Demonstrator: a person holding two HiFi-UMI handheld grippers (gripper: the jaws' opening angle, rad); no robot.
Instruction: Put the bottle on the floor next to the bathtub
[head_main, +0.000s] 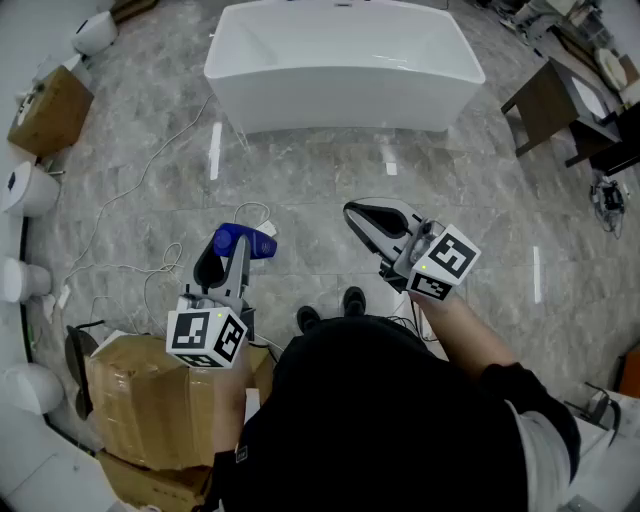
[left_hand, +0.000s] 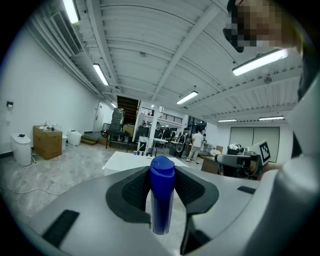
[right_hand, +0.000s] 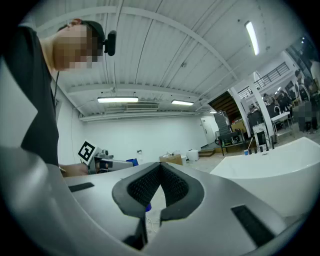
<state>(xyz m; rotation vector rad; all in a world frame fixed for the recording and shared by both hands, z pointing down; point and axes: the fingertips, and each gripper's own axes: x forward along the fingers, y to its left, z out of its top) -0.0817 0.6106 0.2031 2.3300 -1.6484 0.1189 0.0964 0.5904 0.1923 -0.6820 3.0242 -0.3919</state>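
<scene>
A blue bottle (head_main: 247, 241) is held level above the marble floor, with my left gripper (head_main: 226, 254) shut on it. In the left gripper view the bottle (left_hand: 161, 200) stands between the two dark pads, cap toward the far end. The white bathtub (head_main: 340, 100) stands well ahead of both grippers across open floor; its rim (left_hand: 125, 159) shows beyond the left jaws. My right gripper (head_main: 366, 220) hovers to the right of the bottle, jaws together with nothing in them (right_hand: 160, 175). The right gripper view shows the bathtub (right_hand: 272, 160) at the right and the left gripper (right_hand: 107, 163) at the left.
White cables (head_main: 130, 265) trail over the floor to the left of the bottle. Cardboard boxes (head_main: 150, 390) sit by the person's feet, another box (head_main: 50, 108) at the far left. White toilets (head_main: 25, 188) line the left wall. A dark table (head_main: 560, 100) stands right of the bathtub.
</scene>
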